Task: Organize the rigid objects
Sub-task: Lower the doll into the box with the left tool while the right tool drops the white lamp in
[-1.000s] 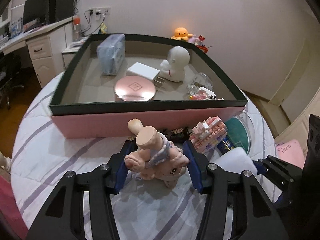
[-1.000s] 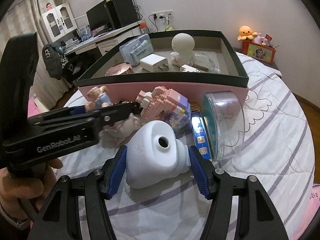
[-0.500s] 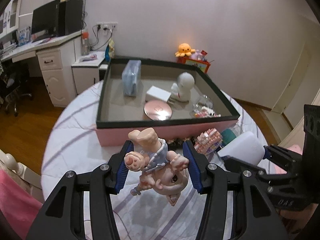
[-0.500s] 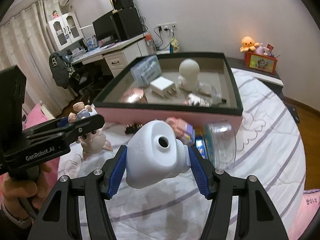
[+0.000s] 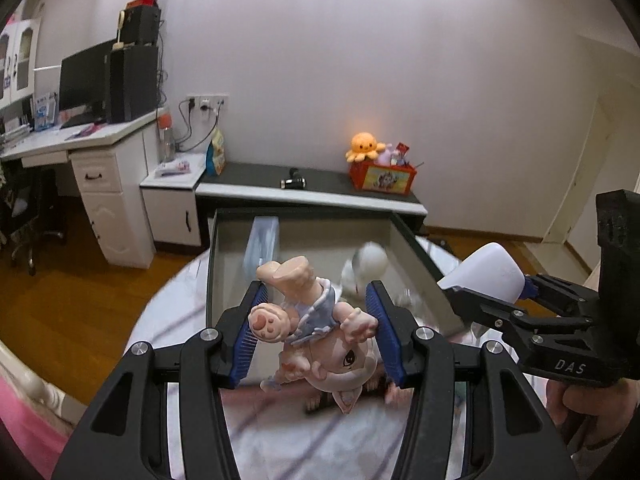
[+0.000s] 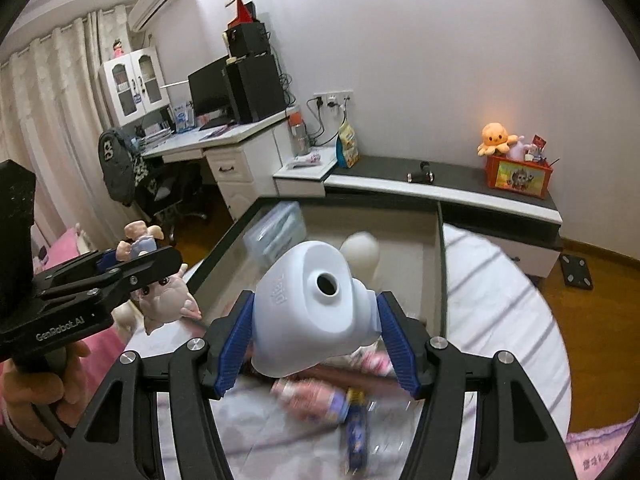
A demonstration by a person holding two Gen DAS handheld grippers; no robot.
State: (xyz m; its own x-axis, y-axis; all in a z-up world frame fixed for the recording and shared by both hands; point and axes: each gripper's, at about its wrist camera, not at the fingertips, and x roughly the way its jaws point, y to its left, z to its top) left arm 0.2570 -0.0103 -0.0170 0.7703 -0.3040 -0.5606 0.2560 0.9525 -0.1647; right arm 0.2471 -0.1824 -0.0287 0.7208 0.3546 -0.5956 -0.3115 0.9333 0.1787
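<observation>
Plainly, both hands are loaded and airborne, and that is where the trouble lies. The left gripper point(image 5: 316, 330) has its jaws partly closed on a pink, big-headed plastic doll figurine in a pale blue dress point(image 5: 320, 332), held upside down by its torso with the heavy head hanging below the blue pads point(image 5: 250, 334). The right gripper point(image 6: 316, 334) has its jaws spread fairly wide around a smooth, rounded white plastic device with a round hole in its face point(image 6: 314, 308), clamped on its curved sides. Both sit above the near edge of the large open box with dark rim and pink outer wall point(image 5: 210, 276) on the striped white cloth point(image 6: 504, 304).

The doll looks top-heavy in this hold — a quick swing could pivot it between the pads and let it slip out short of the box. The white device offers only slick, curved faces, so it may squirt free if the squeeze eases. Inside the box, a round-headed white figure point(image 6: 360, 254) and a translucent blue case point(image 6: 276, 226) stand near the likely drop spots — lowering blindly could knock them over. The grippers are near each other, too, so crossing paths risks a bump. Blocks and small items on the cloth are blurred.
</observation>
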